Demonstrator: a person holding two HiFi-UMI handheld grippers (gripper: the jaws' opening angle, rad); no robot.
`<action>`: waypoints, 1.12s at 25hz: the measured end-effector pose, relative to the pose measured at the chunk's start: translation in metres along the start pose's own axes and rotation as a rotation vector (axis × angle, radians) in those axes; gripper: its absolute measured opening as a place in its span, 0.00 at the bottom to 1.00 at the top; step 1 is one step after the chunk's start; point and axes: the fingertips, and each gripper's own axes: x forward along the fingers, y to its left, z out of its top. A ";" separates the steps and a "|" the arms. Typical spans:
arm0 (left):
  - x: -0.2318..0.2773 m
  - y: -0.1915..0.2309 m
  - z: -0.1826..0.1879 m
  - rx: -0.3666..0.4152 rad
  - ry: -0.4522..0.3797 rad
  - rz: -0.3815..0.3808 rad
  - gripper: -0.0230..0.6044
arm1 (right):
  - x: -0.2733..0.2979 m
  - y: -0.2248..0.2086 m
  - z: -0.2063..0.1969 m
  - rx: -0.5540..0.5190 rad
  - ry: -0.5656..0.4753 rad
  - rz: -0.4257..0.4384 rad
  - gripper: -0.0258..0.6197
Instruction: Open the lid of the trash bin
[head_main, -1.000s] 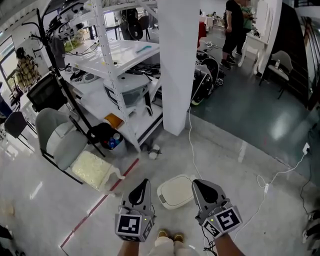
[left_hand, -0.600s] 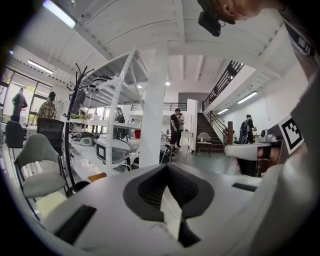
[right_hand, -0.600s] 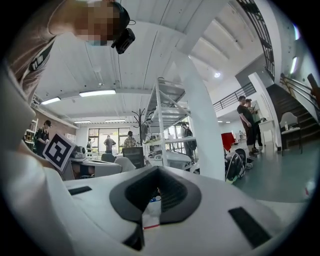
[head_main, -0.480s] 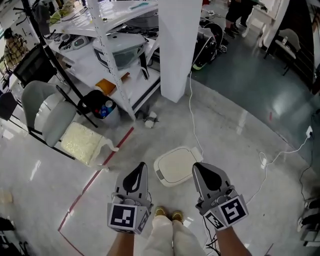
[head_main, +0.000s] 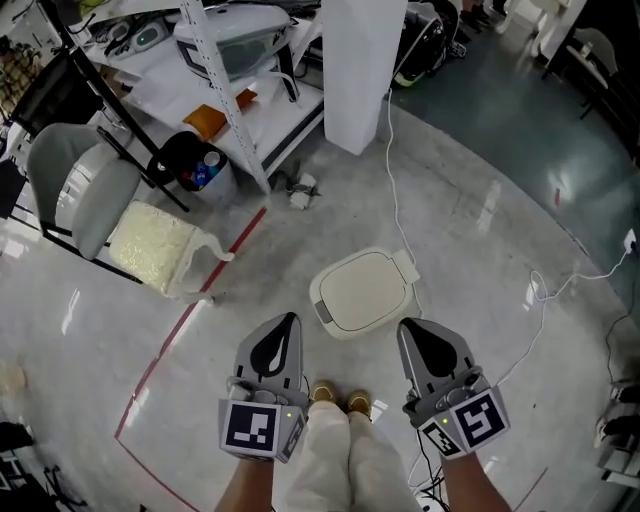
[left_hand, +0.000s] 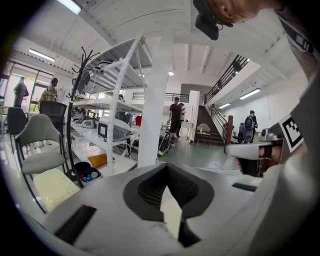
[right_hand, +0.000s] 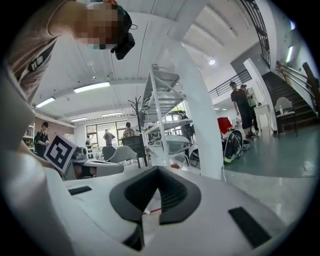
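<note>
Since a second ago my view has dropped toward the floor (head_main: 480, 230), and the trash bin (head_main: 345, 328), which sat low between my two tools, now lies wholly clear of their tips, just beyond them. The white pillar (head_main: 365, 70) and the shelf rack (head_main: 235, 90) stand far off, and the grey chair (head_main: 75, 190) is well away at far left. None of them bears on the move. The bin stands on the floor straight ahead of my feet, its pale lid (head_main: 368, 285) down flat. Its long axis runs from near-left to far-right, with what looks like the hinge tab (head_main: 405, 265) at the far-right end and a small grey catch (head_main: 322, 308) at the near-left end. The left gripper (head_main: 287, 322) has its jaws together on nothing and points up toward that catch end, so I judge it the nearer tool. The right gripper (head_main: 410, 328) is likewise closed and empty, near the bin's right flank.
</note>
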 end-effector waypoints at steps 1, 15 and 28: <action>0.002 0.001 -0.001 -0.001 -0.004 -0.001 0.01 | 0.000 0.000 -0.002 0.001 0.004 0.000 0.09; 0.071 0.037 -0.031 0.018 0.066 0.004 0.01 | 0.008 0.000 -0.033 0.031 0.042 0.004 0.09; 0.163 0.063 -0.217 -0.169 0.476 -0.002 0.02 | 0.013 -0.005 -0.065 0.073 0.075 0.005 0.09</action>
